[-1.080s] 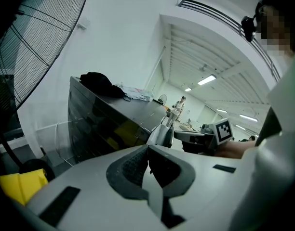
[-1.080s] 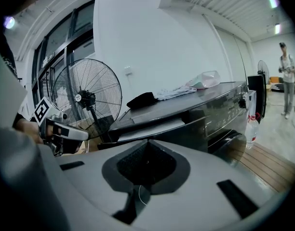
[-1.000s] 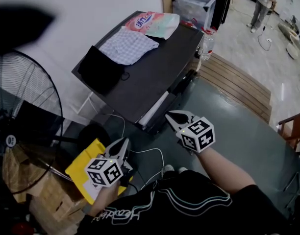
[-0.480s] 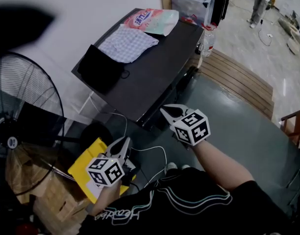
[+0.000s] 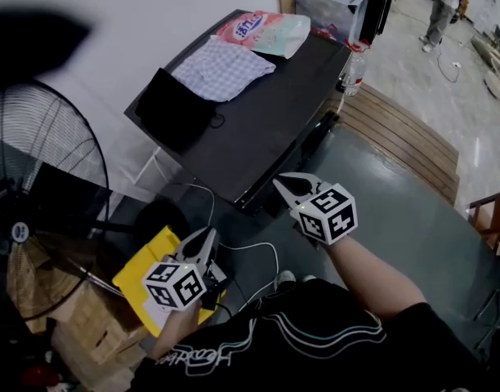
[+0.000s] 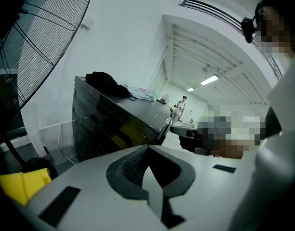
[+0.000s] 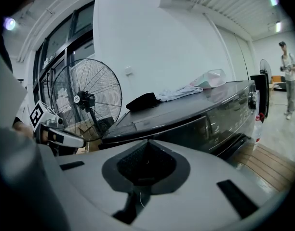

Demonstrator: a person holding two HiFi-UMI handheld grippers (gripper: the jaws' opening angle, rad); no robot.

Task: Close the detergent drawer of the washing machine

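Observation:
The dark washing machine (image 5: 266,121) stands ahead of me, its top seen from above. Its detergent drawer (image 5: 252,196) lies flush with the front at the machine's near corner. My right gripper (image 5: 283,184) is shut and empty, its tip just in front of the drawer front. In the right gripper view the shut gripper (image 7: 147,141) points at the drawer panel (image 7: 186,126). My left gripper (image 5: 206,238) hangs lower left, shut and empty, away from the machine. In the left gripper view the gripper (image 6: 147,148) faces the machine's side (image 6: 109,124).
On the machine lie a black cloth (image 5: 172,104), a checked cloth (image 5: 224,68) and a detergent bag (image 5: 265,31). A large fan (image 5: 37,170) stands left. A yellow bag (image 5: 148,264) and white cable (image 5: 254,250) lie on the floor. A wooden pallet (image 5: 401,141) is right.
The light drawer that stuck out of the machine's front a second ago is now pushed in flush. My right gripper moved toward the machine with it. The left gripper barely moved.

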